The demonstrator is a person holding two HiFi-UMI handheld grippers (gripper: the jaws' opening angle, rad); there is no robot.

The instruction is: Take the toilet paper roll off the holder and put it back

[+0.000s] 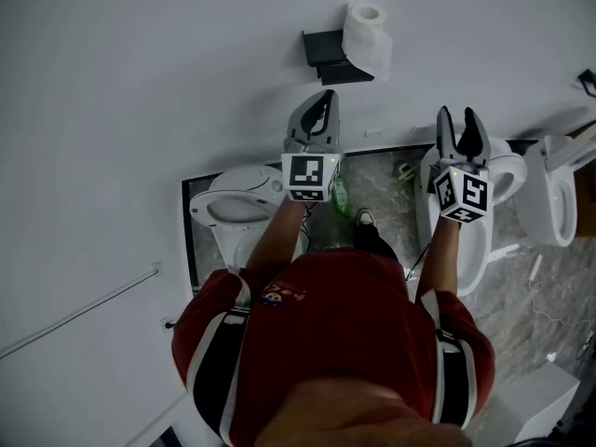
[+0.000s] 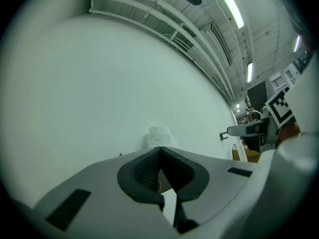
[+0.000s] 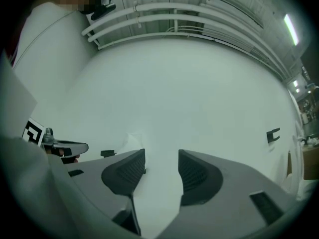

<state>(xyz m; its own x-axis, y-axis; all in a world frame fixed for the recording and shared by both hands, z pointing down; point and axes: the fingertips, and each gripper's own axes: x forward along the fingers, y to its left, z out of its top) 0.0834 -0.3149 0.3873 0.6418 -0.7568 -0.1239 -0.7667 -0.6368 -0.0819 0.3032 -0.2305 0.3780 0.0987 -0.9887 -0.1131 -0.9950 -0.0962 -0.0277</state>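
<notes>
Left gripper (image 1: pixel 323 101) is held closed, ribbed dark pads (image 2: pixel 144 176) meeting; right gripper (image 1: pixel 458 115) is held apart, empty. Soft white cylindrical toilet paper roll (image 1: pixel 366 37) is seated on boxy black holder (image 1: pixel 326 52).

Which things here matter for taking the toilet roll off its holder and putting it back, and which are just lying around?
For the job: toilet paper roll, black holder, left hand-held gripper, right hand-held gripper.
Just around: white toilets, green object.
</notes>
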